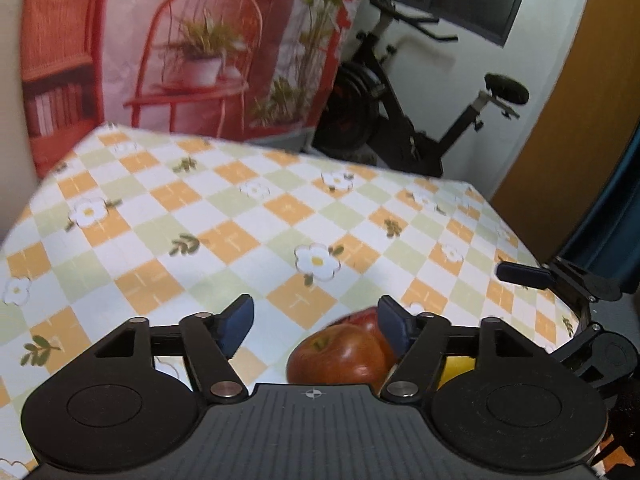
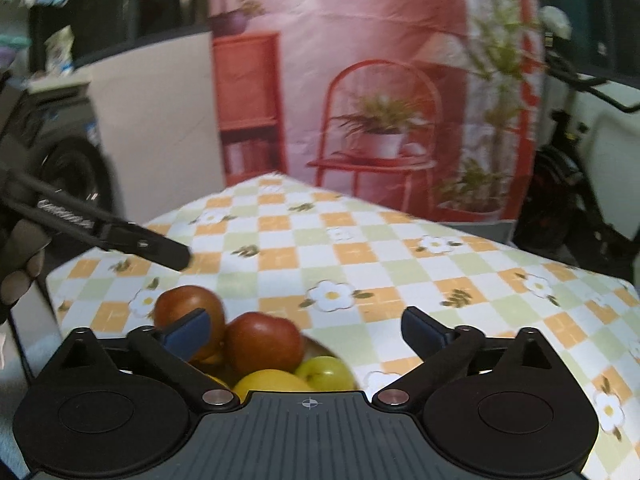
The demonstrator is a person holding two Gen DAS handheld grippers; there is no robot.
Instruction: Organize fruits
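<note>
Two hand-held grippers hover over a cluster of fruit on a checked, flower-print tablecloth. The left gripper is spread wide and holds nothing; a red apple sits low between its fingers, closer to the right-hand pad, which overlaps a second red apple just behind the first. The right gripper is likewise released and empty. Seen from it, the same pile lies below and left of centre: two red apples, a yellow fruit and a green fruit just right of that, all touching or nearly so (they appear to rest in a shallow dish, though its rim is barely visible). Judging by position, the left gripper is nearer the front apple and needs only drop and shift slightly rightward before closing.
</note>
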